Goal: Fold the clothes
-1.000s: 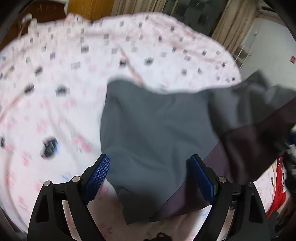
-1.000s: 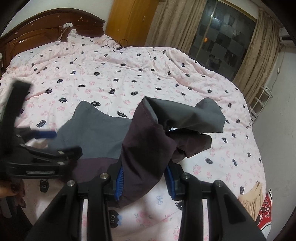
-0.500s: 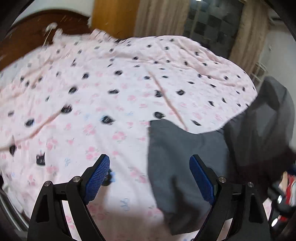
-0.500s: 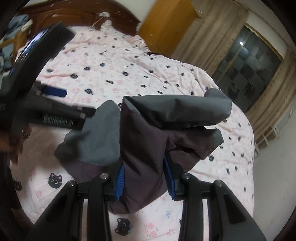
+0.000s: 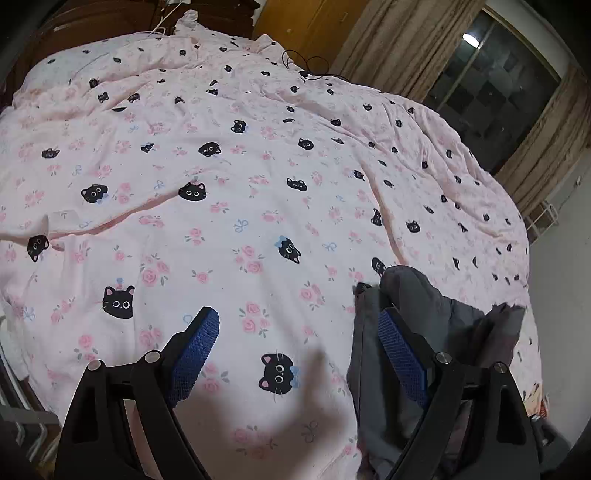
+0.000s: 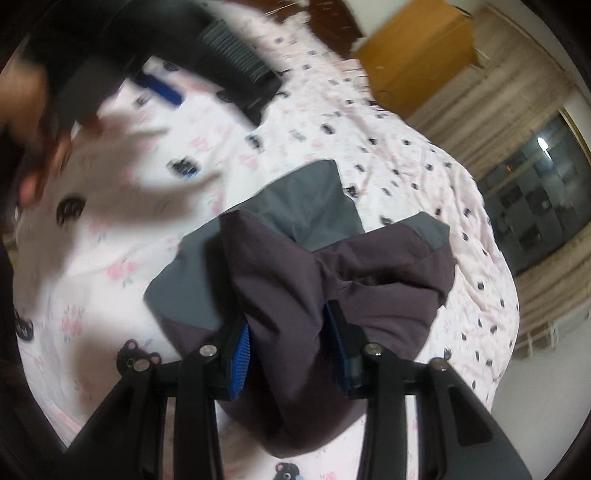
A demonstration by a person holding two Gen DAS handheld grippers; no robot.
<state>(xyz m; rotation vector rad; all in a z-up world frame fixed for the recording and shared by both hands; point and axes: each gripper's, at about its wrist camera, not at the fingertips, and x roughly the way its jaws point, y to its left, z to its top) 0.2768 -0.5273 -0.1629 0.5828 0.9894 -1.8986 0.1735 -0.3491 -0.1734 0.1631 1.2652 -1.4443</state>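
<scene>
A grey and dark purple garment (image 6: 295, 266) lies bunched on the pink cat-print bedspread (image 5: 240, 184). My right gripper (image 6: 290, 332) is shut on a fold of its purple part. In the left wrist view the garment (image 5: 424, 314) sits at the lower right, behind my right finger. My left gripper (image 5: 299, 336) is open and empty over bare bedspread, left of the garment. The left gripper also shows blurred at the upper left of the right wrist view (image 6: 159, 85).
A dark wooden headboard (image 5: 92, 29) is at the far end of the bed. A wooden door (image 5: 303, 26), curtains (image 5: 399, 44) and a dark window (image 5: 495, 70) stand beyond. A black cable (image 5: 310, 66) lies on the far bedspread.
My left gripper has moved left off the garment and now hovers over bare bedspread. My right gripper has kept hold of the garment and swung with it; the view is blurred.
</scene>
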